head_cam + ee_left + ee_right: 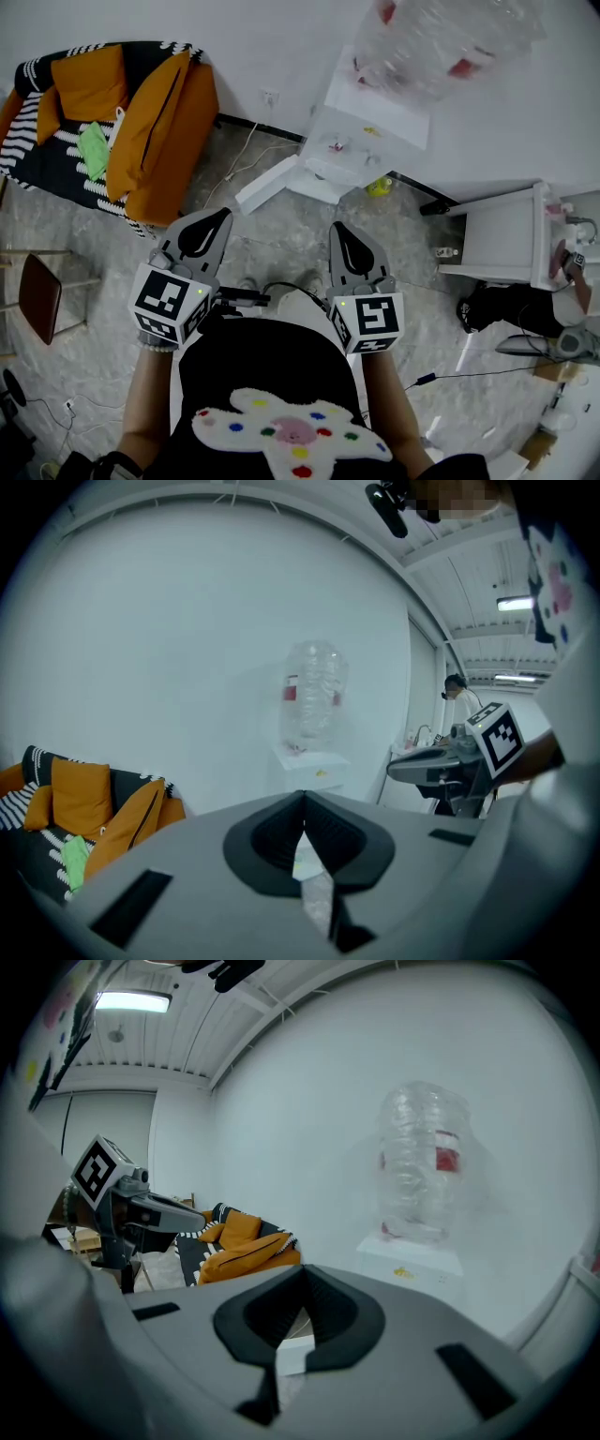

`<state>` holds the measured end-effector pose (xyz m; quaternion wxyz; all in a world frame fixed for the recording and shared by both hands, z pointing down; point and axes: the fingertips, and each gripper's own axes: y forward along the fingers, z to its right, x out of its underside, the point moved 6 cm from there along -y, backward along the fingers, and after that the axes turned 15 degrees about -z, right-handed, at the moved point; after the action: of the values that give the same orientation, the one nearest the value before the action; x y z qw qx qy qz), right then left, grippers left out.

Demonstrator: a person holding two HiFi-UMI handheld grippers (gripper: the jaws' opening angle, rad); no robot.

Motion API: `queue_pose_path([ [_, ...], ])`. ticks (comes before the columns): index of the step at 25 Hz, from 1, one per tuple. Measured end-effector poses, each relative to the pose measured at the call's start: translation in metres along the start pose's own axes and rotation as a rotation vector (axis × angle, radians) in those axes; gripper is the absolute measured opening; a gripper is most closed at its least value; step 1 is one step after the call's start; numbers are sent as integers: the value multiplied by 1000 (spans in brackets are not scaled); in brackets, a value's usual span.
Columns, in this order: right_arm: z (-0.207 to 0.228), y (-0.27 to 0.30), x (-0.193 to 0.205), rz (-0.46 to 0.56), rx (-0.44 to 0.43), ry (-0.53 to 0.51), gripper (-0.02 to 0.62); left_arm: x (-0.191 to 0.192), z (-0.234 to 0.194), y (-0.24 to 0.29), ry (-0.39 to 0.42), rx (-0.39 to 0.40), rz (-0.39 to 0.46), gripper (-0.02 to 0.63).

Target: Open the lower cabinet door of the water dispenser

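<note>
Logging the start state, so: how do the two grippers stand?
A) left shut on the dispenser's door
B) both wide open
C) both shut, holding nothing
C: the left gripper and the right gripper each show jaws meeting at the tips, with nothing held between them.

A black top (253,361) is worn, with a white splat-shaped patch (291,433) on it, dotted red, yellow, blue and green around a pink centre. The left tongs (223,216) and right tongs (337,228) are built as grey shells with black teardrop-shaped jaw pads. Black square markers are printed on the white left cube (169,302) and right cube (373,323), each lit by a small green light. A thin black cable (281,285) is seen between them.
</note>
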<state>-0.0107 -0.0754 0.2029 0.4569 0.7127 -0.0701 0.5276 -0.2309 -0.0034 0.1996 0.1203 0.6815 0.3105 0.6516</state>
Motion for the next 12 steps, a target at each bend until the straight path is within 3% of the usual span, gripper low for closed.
queue_pose_path([
  [12,-4,-1,0,-14,19,15,5,-6,3,3,35,34,12,12],
])
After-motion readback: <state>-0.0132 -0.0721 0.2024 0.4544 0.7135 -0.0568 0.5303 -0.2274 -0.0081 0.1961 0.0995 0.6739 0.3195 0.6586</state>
